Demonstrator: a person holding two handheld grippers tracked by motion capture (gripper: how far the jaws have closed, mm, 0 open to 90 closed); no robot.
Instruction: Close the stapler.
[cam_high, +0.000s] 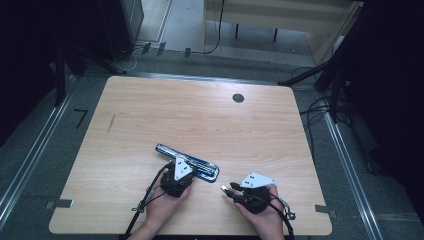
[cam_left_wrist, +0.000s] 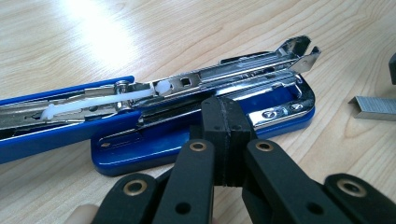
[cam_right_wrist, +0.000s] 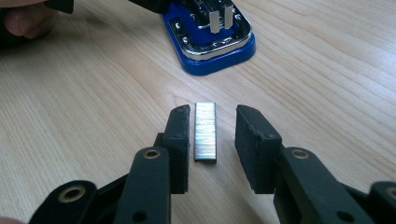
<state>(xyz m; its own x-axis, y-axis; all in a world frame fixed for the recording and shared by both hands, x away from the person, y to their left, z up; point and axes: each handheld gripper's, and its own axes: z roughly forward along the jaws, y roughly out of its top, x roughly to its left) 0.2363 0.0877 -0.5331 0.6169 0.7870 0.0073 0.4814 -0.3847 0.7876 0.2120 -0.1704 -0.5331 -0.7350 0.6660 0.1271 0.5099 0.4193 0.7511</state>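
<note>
A blue stapler (cam_high: 187, 162) is lying opened out flat on the wooden counter (cam_high: 150, 115), its chrome magazine (cam_left_wrist: 224, 77) swung up and exposed above the blue base — in the left gripper view the white plastic pusher (cam_left_wrist: 93, 100) is showing along the open channel. In the high view the stapler is sitting slightly left of the counter's centre line, toward the near edge, running diagonally from upper left to lower right.

The left gripper (cam_high: 181, 172) is resting over the stapler's near side, held by the person's left hand (cam_high: 161, 202). Its fingers (cam_left_wrist: 217, 126) are pressed together with no gap between the pads, their tips sitting against the blue base just below the chrome plate; nothing is showing between them.

The right gripper (cam_high: 231, 190), in the right hand (cam_high: 267, 217), is lying just to the right of the stapler. Its fingers (cam_right_wrist: 180, 133) are standing apart, and a strip of staples (cam_right_wrist: 205, 130) is lying flat on the counter between them — close to the left pad, apart from the right one, not clamped. In the left gripper view the same strip (cam_left_wrist: 373, 108) is showing off to the right of the stapler's front end, near it but not touching.
</note>
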